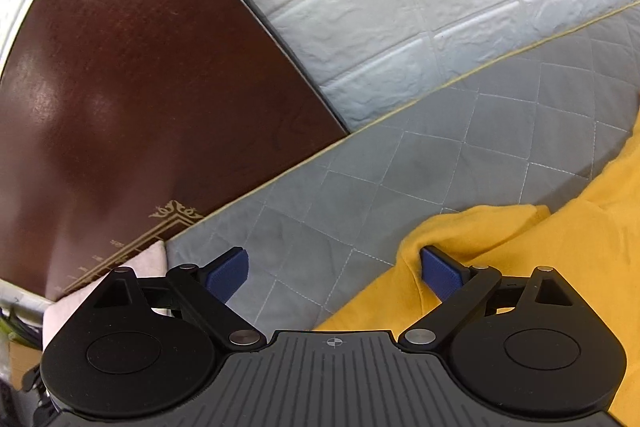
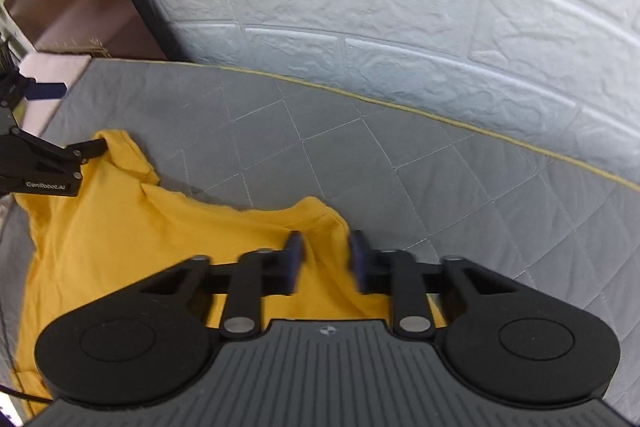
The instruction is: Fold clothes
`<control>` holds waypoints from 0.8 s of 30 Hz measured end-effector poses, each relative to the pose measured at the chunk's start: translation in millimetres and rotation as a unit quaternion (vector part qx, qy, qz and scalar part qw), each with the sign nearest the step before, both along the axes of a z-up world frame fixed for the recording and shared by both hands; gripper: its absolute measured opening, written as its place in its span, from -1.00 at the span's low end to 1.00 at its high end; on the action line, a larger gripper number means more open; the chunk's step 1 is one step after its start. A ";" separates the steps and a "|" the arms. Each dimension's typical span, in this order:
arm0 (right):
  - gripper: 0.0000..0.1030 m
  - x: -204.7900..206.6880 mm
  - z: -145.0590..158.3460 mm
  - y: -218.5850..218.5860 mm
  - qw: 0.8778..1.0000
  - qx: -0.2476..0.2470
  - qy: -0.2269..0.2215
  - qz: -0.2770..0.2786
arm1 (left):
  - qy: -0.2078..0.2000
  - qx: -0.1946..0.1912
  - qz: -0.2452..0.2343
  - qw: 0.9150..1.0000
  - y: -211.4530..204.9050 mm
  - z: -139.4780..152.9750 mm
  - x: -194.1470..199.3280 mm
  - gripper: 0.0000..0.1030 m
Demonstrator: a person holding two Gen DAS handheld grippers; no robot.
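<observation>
"GenRobot.AI" reads on the left gripper (image 2: 60, 151), jaws wide at the yellow shirt's (image 2: 120, 247) edge; the right gripper (image 2: 326, 259) stands narrow, shirt between its blurred pads.

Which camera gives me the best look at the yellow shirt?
Right wrist: the yellow shirt shows almost whole on the grey quilt. Left wrist shows only one bunched edge.

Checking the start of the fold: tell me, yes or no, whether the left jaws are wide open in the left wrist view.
Yes, the left gripper has its jaws spread far apart over the shirt edge.
</observation>
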State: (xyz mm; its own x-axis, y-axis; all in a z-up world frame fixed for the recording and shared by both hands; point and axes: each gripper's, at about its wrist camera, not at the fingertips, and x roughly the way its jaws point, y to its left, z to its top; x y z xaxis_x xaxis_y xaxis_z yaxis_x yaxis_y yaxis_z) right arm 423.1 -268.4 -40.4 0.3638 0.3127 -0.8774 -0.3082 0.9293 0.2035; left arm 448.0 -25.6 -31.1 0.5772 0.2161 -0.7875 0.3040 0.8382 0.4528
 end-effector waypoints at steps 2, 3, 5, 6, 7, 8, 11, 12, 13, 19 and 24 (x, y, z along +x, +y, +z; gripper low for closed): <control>-0.64 1.2 -0.9 -5.2 1.000 0.014 0.000 -0.007 | -0.017 -0.006 0.007 1.000 4.5 7.2 -1.6 0.83; -0.82 1.8 -1.0 -8.2 1.000 0.020 -0.003 -0.015 | -0.028 -0.006 0.020 0.999 7.3 9.2 0.0 0.82; -0.88 3.4 -1.1 -12.3 0.999 0.030 -0.011 -0.031 | -0.049 -0.006 0.044 0.998 13.0 13.2 3.1 0.81; -0.88 4.3 -1.1 -12.4 0.999 0.037 -0.017 -0.036 | -0.054 -0.010 0.054 0.997 15.9 14.5 5.2 0.81; -0.88 4.3 -0.3 -11.9 0.998 0.040 -0.023 -0.036 | -0.050 -0.021 0.058 0.997 18.6 15.1 7.1 0.81; -0.88 3.7 0.8 -10.3 0.998 0.038 -0.027 -0.031 | -0.039 -0.037 0.055 0.997 20.4 15.2 8.3 0.81; -0.82 7.3 1.3 -6.8 0.999 0.026 -0.029 -0.030 | -0.005 -0.057 0.031 0.998 19.5 11.0 10.5 0.82; -0.69 8.7 1.2 -7.4 0.999 0.022 -0.030 -0.032 | -0.004 -0.043 0.023 0.999 16.4 8.1 10.3 0.82; -0.51 10.2 -0.1 -6.9 0.999 0.017 -0.030 -0.033 | -0.008 -0.019 0.015 1.000 12.1 4.8 9.2 0.86; 0.63 7.1 -9.7 4.4 0.999 -0.027 -0.043 -0.019 | -0.024 0.085 -0.030 0.996 -7.0 -17.0 5.8 0.99; -0.09 3.8 -10.7 7.9 0.998 -0.044 -0.049 -0.017 | -0.047 0.115 -0.034 0.992 -12.8 -28.2 8.9 0.99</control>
